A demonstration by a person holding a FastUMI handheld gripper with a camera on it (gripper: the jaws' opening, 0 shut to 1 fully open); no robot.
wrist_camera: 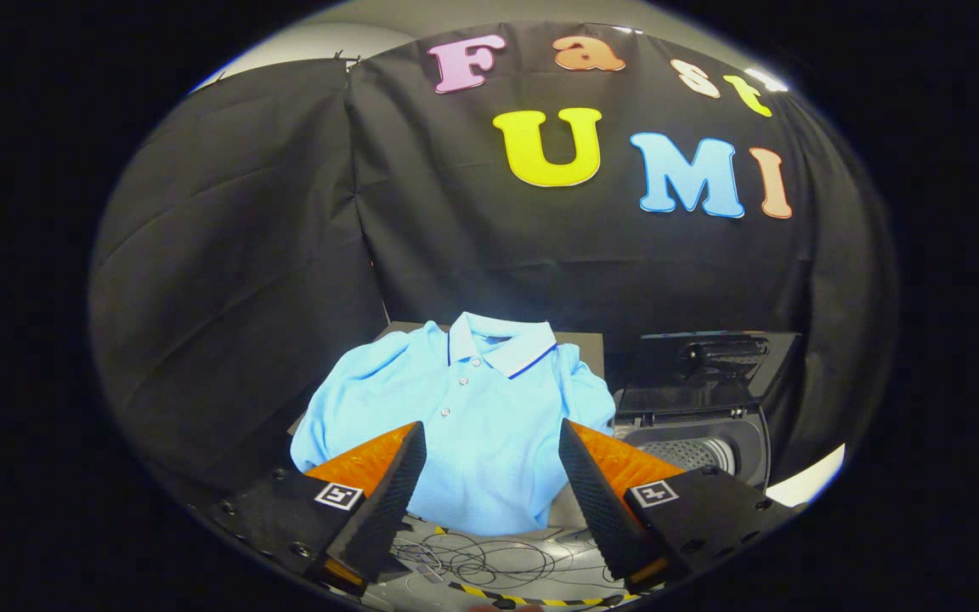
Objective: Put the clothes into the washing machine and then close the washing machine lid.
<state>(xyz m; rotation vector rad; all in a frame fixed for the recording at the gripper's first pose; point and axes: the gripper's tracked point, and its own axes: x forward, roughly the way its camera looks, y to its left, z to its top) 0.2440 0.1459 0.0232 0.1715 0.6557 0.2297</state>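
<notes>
Light-blue polo shirt (pixel 477 425) flat, just beyond fingers | gripper (pixel 489 442) released, spread, empty | washing machine (pixel 698 425) beside shirt's edge, lid (pixel 710 361) raised

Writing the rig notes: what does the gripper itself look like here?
The gripper has two wedge-shaped fingers with finely ribbed inner faces. Each sits on a black block with visible screws, topped by a small square black-and-white marker. No cable on it visible.
</notes>
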